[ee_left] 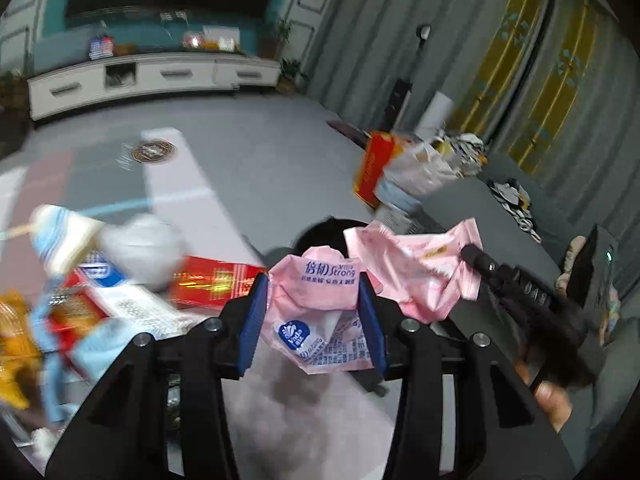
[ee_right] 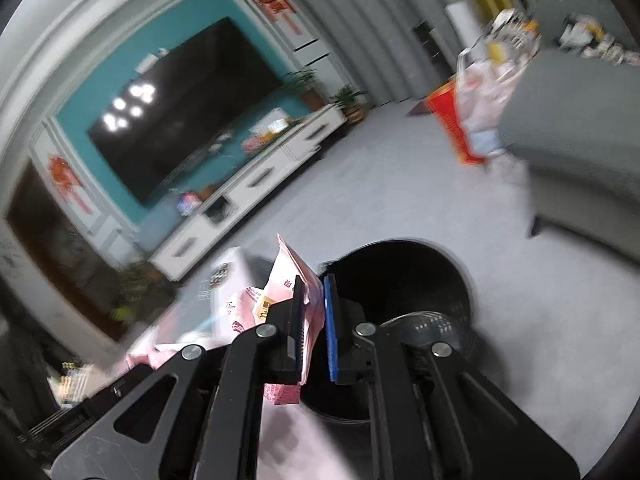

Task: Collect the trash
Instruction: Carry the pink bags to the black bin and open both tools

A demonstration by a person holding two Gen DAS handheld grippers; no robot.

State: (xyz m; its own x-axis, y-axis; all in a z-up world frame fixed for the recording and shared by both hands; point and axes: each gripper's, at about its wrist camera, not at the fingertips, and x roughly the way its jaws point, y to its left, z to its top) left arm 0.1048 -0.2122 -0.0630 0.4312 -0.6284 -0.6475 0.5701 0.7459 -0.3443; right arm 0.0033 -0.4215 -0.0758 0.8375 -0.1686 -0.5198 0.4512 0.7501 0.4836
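My left gripper [ee_left: 314,304] is shut on a crumpled pink tissue wrapper [ee_left: 320,320] with blue print, held above the table edge. Just right of it hangs a second pink wrapper [ee_left: 416,268], held by my right gripper, whose black finger [ee_left: 500,276] shows there. In the right wrist view my right gripper [ee_right: 316,320] is shut on that pink wrapper [ee_right: 292,280]. A black trash bin [ee_right: 400,280] opens just beyond and below it; its dark rim [ee_left: 320,232] peeks out behind the wrappers in the left view.
More trash lies on the table at left: a white crumpled wad [ee_left: 148,244], a red box [ee_left: 216,284], blue and orange wrappers [ee_left: 48,320]. A grey sofa [ee_right: 580,140] with a full bag [ee_left: 416,168] beside it stands at right. A TV cabinet [ee_left: 152,76] lines the far wall.
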